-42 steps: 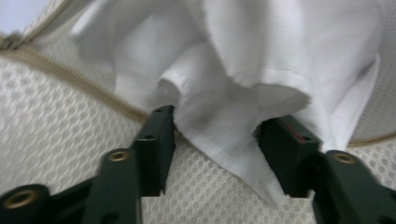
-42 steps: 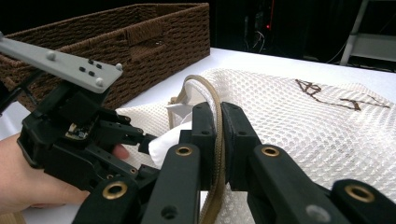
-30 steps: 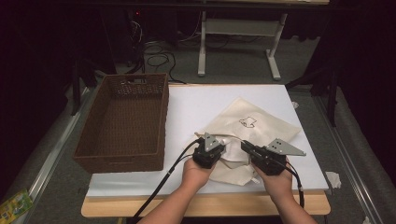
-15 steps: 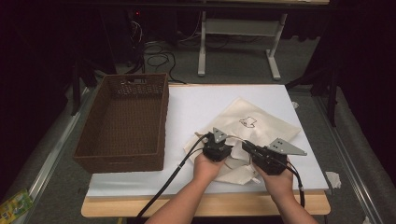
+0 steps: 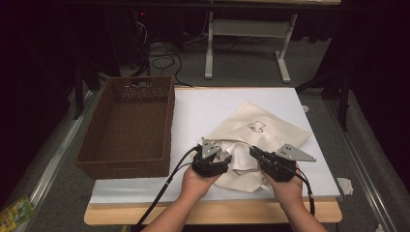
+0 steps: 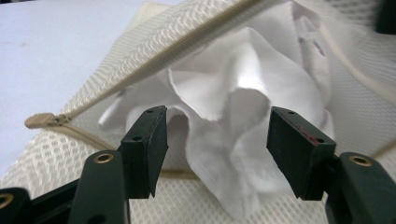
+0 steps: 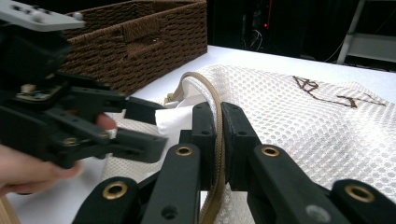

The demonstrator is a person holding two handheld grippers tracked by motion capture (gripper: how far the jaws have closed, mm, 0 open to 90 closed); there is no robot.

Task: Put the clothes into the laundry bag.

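A cream mesh bag (image 5: 275, 128) with a dark emblem lies on the white table (image 5: 208, 104). My right gripper (image 5: 254, 152) (image 7: 218, 116) is shut on the bag's zipper edge (image 7: 212, 95) and holds the mouth up. A crumpled white cloth (image 5: 238, 162) (image 6: 233, 88) sits in that mouth, under the zipper (image 6: 187, 42). My left gripper (image 5: 226, 160) (image 6: 217, 140) stands at the mouth; its jaws have just been opening. The cloth lies loose between them and the pads do not press on it. In the right gripper view, the left gripper (image 7: 149, 126) shows at the left.
A brown wicker basket (image 5: 167, 121) (image 7: 140, 37) stands on the table's left side, with nothing in it. The zipper pull (image 6: 39, 120) lies at the bag's near corner. Bare table stretches behind the bag. A metal stand (image 5: 241, 29) is on the floor beyond.
The left gripper pushed right into the bag's mouth, then drew back a little. Its jaws went from shut on the white cloth to open. The right gripper has kept still.
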